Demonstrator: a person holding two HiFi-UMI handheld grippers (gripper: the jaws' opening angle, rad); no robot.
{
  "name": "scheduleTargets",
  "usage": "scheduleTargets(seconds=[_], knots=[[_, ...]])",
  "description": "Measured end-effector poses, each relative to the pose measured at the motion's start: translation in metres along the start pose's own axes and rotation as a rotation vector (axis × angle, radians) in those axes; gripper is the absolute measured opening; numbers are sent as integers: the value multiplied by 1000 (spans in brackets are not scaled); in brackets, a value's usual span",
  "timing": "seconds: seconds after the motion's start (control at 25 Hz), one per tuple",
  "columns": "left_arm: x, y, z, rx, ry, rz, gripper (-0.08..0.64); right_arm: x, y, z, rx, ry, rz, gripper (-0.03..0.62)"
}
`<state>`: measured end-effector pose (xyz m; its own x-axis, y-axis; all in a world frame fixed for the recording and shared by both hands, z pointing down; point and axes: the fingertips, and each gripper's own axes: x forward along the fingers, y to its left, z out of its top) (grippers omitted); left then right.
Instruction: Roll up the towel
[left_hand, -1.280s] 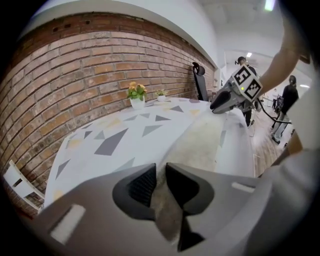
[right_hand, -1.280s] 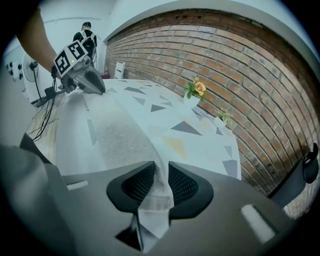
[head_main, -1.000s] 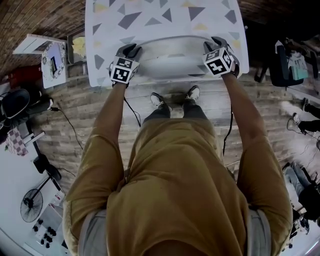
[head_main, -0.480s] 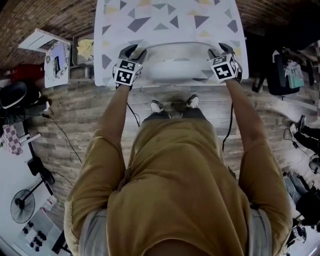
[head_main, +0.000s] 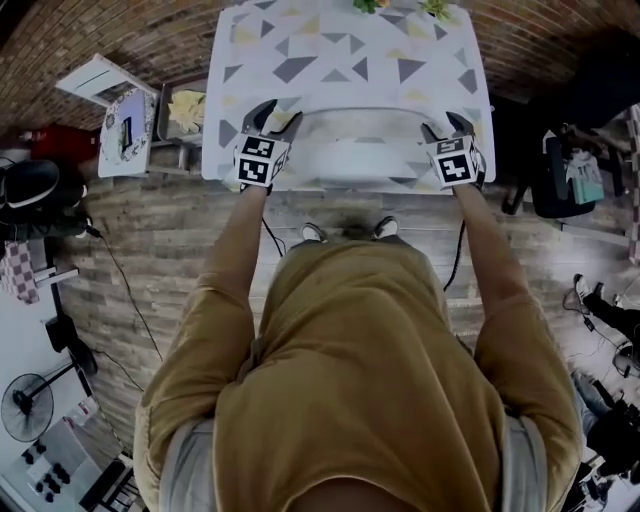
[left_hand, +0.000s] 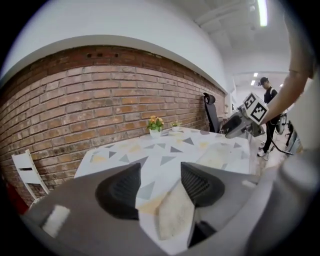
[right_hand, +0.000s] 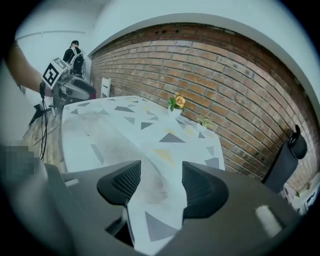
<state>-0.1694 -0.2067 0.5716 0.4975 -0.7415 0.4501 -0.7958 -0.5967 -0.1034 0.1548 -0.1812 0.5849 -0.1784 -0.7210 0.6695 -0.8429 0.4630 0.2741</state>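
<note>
Both left tongs (head_main: 277, 113) and right tongs (head_main: 447, 124) have just been opening, pads off the towel (head_main: 360, 150) on the bench (head_main: 330, 50). Rolling on likely needs a regrip.

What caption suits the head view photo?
Left gripper and right gripper, jaws just opened with nothing gripped, at the ends of a pale towel on a triangle-patterned table.

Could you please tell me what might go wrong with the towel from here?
The jaws of the left tool have just been opening, yet a corner of the pale fabric towel lies between them; pulling away might drag it loose.
The towel sits at the near edge of the triangle-patterned table and could slide off.
</note>
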Motion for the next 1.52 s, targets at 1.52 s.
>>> scheduleTargets(seconds=[1.52], knots=[[-125, 50, 228, -49, -576, 288, 61, -159, -104, 213, 465, -781, 54, 5]])
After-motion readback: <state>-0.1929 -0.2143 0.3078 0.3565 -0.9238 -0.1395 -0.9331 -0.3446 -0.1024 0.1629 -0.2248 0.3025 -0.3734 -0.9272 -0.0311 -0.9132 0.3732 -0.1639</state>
